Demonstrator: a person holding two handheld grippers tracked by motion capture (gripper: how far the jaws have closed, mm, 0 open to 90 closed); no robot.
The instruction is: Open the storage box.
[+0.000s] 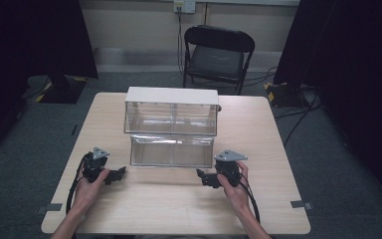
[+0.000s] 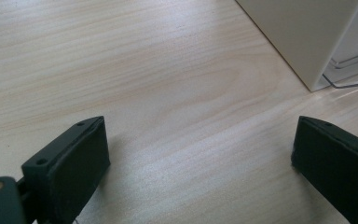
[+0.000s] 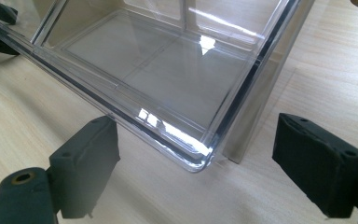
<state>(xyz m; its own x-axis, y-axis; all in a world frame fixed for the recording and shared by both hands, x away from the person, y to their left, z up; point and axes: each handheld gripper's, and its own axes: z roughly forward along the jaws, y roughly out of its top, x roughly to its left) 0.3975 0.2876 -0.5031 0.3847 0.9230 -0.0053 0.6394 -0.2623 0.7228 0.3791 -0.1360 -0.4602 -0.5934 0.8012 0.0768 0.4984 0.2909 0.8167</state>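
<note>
A clear drawer unit with a white top (image 1: 171, 95) stands at the middle of the wooden table (image 1: 179, 199). Its clear, empty drawer (image 1: 172, 151) is pulled out toward me. My left gripper (image 1: 119, 174) rests on the table just left of the drawer's front, open, with nothing between its jaws. In the left gripper view, the left gripper (image 2: 200, 140) faces bare wood, and the unit's white side wall (image 2: 303, 37) is at the upper right. My right gripper (image 1: 204, 177) sits off the drawer's front right corner. The right gripper (image 3: 198, 140) is open, and the drawer's (image 3: 168, 60) rounded corner lies just ahead of its jaws.
A black folding chair (image 1: 218, 55) stands behind the table's far edge. Dark curtains hang at both sides of the room, and cables run over the grey floor at the right. Bare wood stretches between the drawer and the table's near edge.
</note>
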